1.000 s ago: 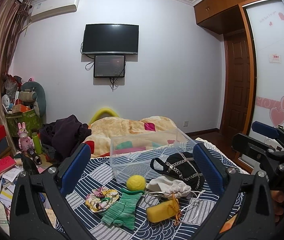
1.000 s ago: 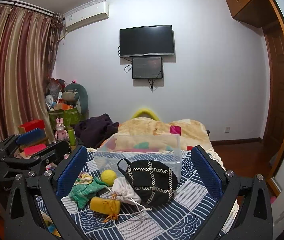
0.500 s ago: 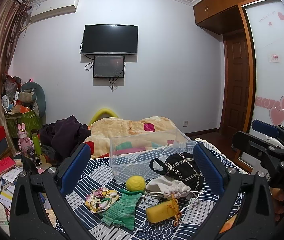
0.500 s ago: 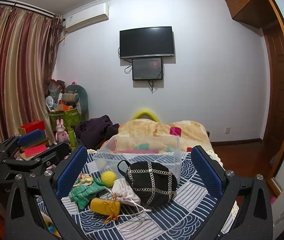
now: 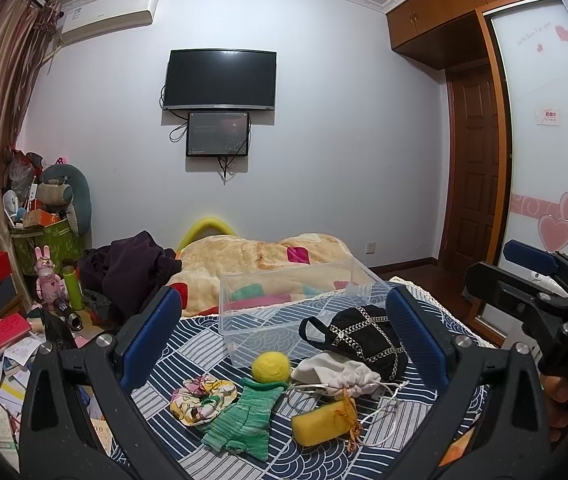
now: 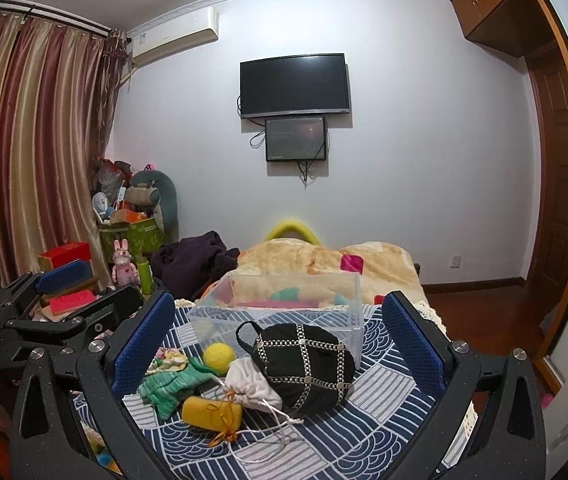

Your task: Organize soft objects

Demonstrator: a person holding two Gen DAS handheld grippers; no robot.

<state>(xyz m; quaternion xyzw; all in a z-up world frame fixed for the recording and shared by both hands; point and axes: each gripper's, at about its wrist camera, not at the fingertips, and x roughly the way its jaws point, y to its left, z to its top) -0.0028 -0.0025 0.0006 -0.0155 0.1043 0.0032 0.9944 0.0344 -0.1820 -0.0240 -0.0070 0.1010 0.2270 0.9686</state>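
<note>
Both views are evenly and fairly dimly lit by soft indoor light from above. The television (image 5: 220, 79) casts a faint shadow on the white wall (image 5: 324, 140) and shows a small glare. Fisheye distortion bends the curtains (image 6: 24, 152) and wardrobe (image 5: 540, 120), with black vignetting in the corners. Focus is sharp, slightly grainy.

A dark TV (image 5: 220, 79) hangs on the white wall, a smaller screen (image 5: 218, 134) just beneath. Air conditioner (image 6: 175, 35) up high, striped curtains (image 6: 28, 152) at left, wooden door (image 5: 472, 168) at right, pink rabbit figure (image 6: 125, 268) among clutter.
</note>
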